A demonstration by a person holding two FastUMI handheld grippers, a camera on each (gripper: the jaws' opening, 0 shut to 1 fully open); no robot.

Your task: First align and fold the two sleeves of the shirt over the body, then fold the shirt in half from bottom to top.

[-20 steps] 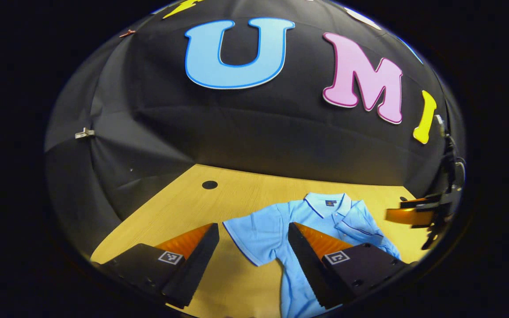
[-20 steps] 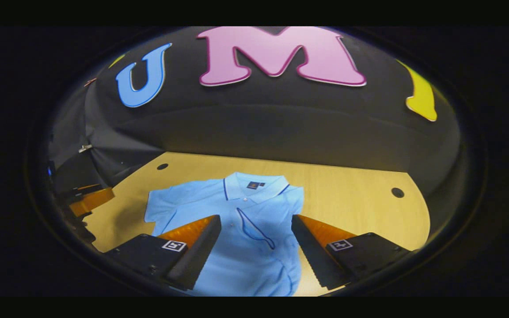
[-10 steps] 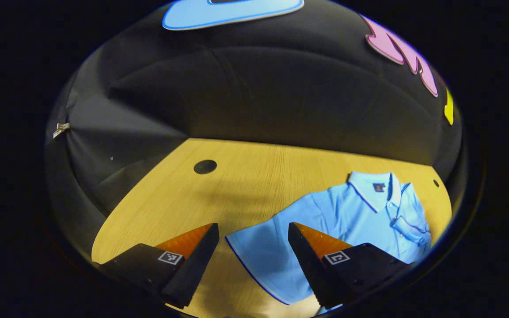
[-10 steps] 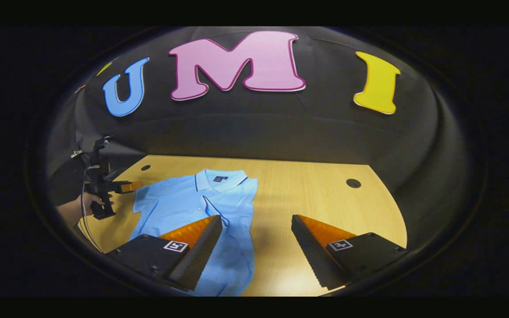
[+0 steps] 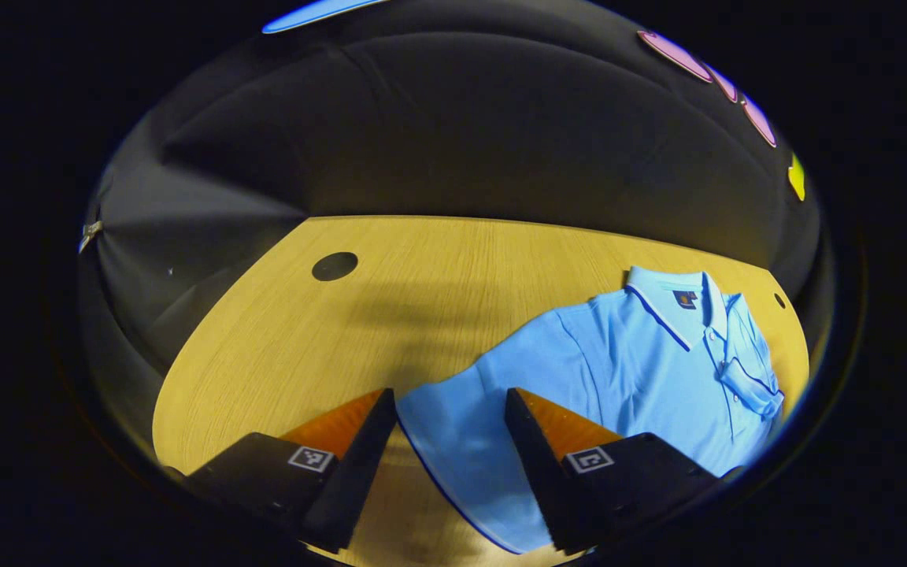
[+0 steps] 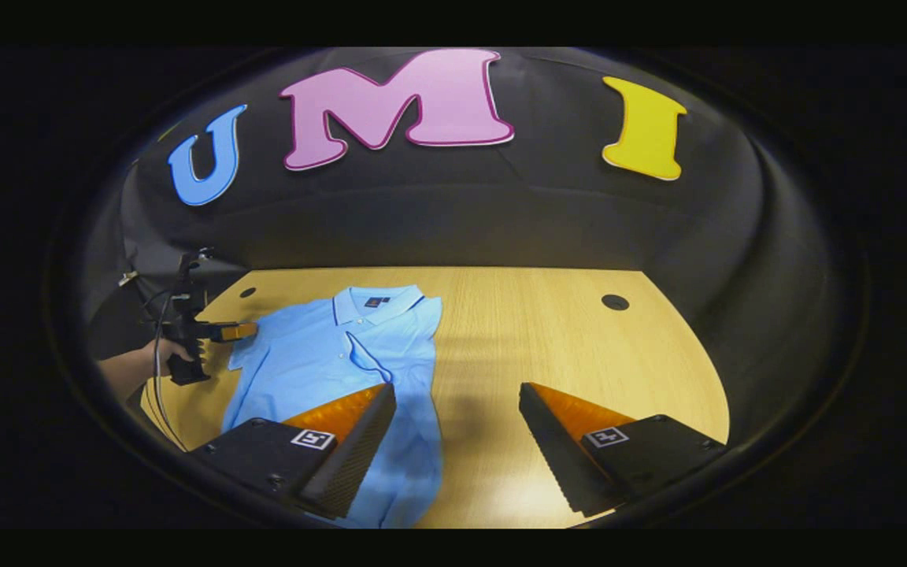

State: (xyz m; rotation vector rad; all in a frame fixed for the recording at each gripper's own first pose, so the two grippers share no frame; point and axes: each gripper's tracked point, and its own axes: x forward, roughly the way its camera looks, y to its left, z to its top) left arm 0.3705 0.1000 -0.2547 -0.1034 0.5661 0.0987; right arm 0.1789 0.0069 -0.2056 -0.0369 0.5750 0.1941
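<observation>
Left gripper (image 5: 449, 402) straddles the sleeve (image 5: 453, 441) edge, seemingly untouched; table (image 5: 422, 268) beyond.

A light wood-grain counter (image 6: 548, 331) stretches ahead of each claw, with round dark holes (image 5: 335, 266) near its far corners. Beyond it hangs the creased black cloth wall (image 5: 461, 150), dimly lit.
</observation>
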